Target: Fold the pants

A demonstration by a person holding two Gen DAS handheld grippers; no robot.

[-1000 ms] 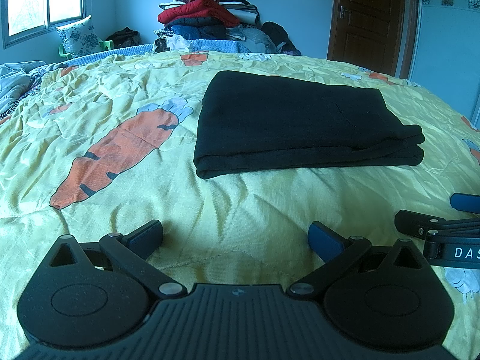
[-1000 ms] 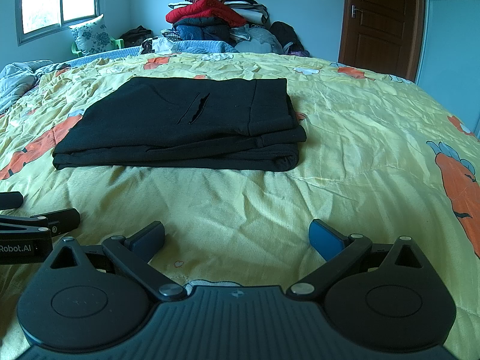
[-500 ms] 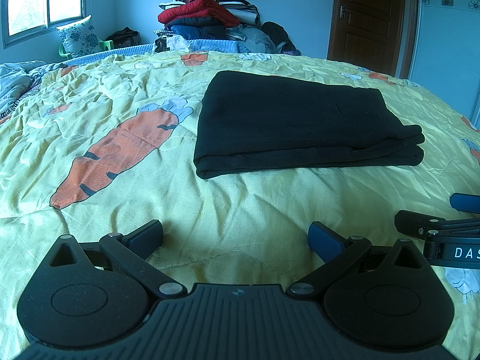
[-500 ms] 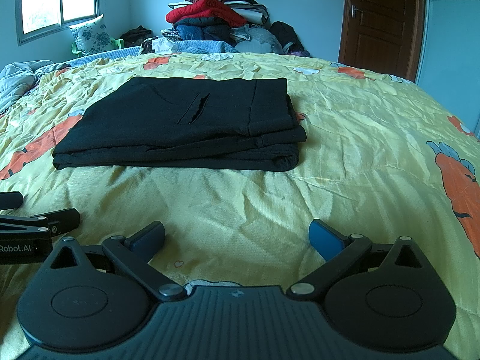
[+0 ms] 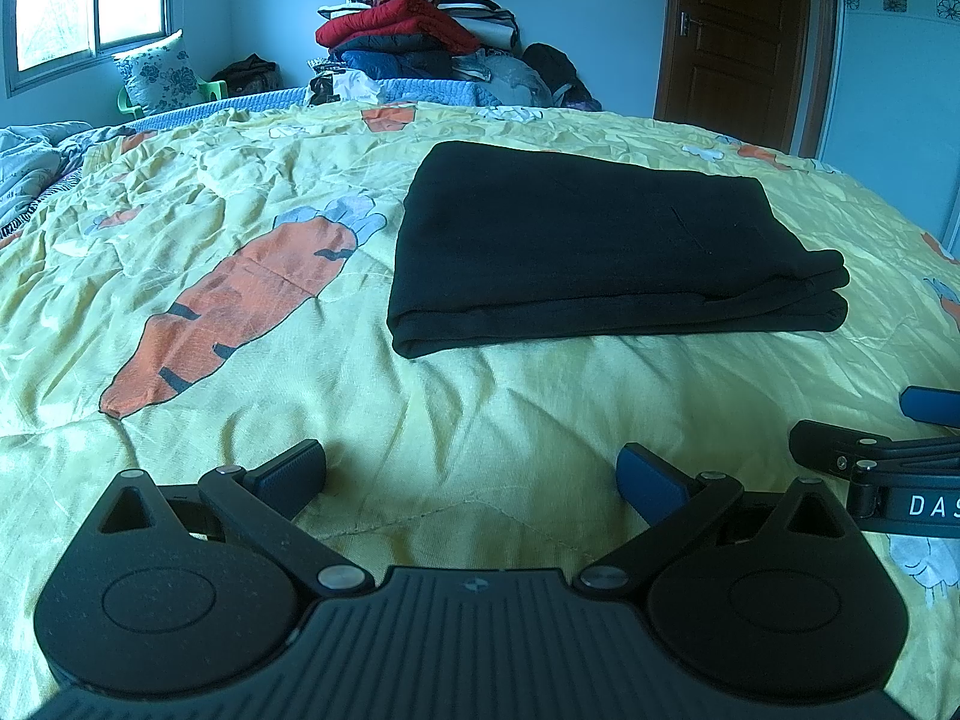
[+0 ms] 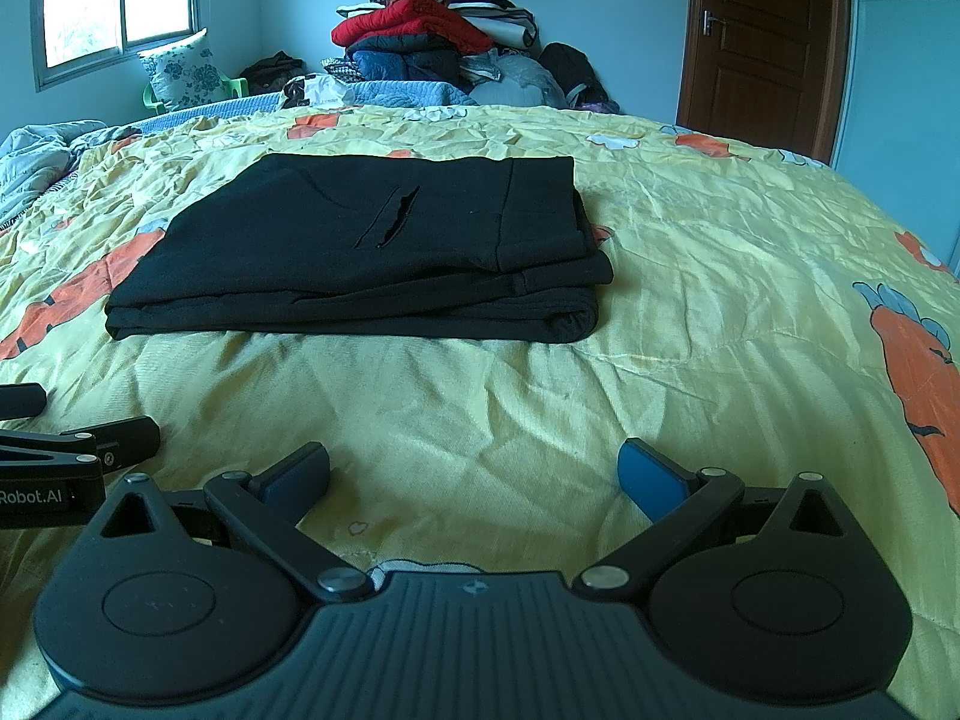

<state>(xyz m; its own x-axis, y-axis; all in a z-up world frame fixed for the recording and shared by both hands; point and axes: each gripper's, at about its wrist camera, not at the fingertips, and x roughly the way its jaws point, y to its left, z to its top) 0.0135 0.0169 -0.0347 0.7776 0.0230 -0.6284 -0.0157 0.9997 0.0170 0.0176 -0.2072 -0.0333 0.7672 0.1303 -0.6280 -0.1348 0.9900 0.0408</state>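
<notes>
The black fabric pants (image 5: pixel 594 252) are lying folded into a flat layered rectangle, sitting centre-right in the left view and centre-left in the right view (image 6: pixel 372 252).

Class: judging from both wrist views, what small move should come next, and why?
Probably none beyond keeping both grippers back: the black pants already lie folded in a stacked rectangle on the bedspread, and the left gripper and right gripper are open and empty.
</notes>
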